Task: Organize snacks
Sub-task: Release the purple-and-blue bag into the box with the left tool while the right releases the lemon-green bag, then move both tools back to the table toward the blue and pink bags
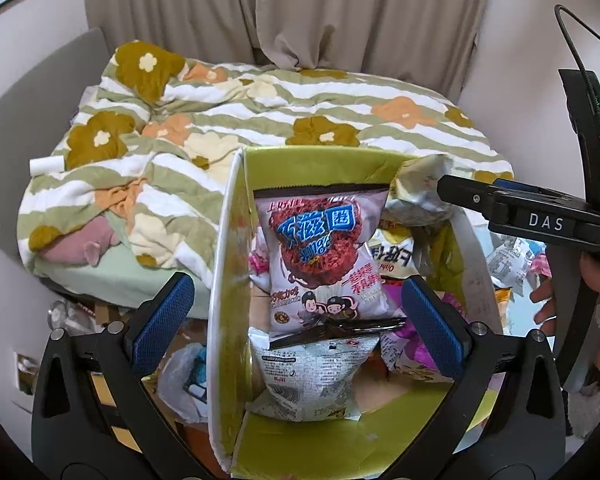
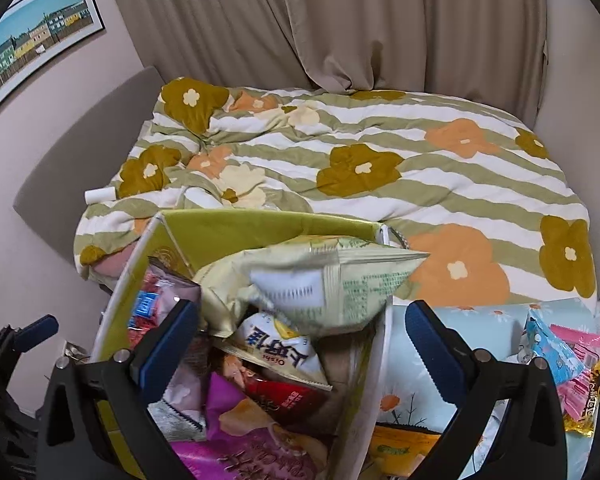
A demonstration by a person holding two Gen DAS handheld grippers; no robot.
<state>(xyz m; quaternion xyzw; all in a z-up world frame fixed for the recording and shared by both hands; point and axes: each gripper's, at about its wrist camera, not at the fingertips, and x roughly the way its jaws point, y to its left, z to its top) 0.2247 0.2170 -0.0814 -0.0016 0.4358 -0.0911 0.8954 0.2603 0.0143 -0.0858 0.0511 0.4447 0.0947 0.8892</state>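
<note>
**Operator:** On my left camera the left tongs point(image 1: 296, 320) stand apart over the green box point(image 1: 320, 160), pressing on nothing. One blue pad sits outside the box's white left wall, the other inside it.

**Colleague:** And what lies between them?

**Operator:** A white-and-red snack bag point(image 1: 320, 256) with blue lettering, lying on top of the pile in the box. Nearer to me, under its lower edge, is a silver packet point(image 1: 308, 380) showing its printed back.

**Colleague:** The right side?

**Operator:** The right tongs point(image 2: 298, 340) are spread wide, nothing gripped. A pale green bag point(image 2: 320, 284) lies just past the pads, across the top of the box and overhanging its right wall. I think it rests on the packets below, though the fisheye makes that hard to judge. Beneath it I see a white-and-yellow packet point(image 2: 276, 356), a red one point(image 2: 288, 400) and a purple one point(image 2: 236, 440) nearest the camera.

**Colleague:** Anything outside the box?

**Operator:** To the right, loose pink and blue packets point(image 2: 568, 352) on a light blue flowered surface point(image 2: 492, 320). Beyond everything, the bed with its striped flower quilt point(image 2: 380, 160), then the beige curtain point(image 2: 340, 20).
</note>
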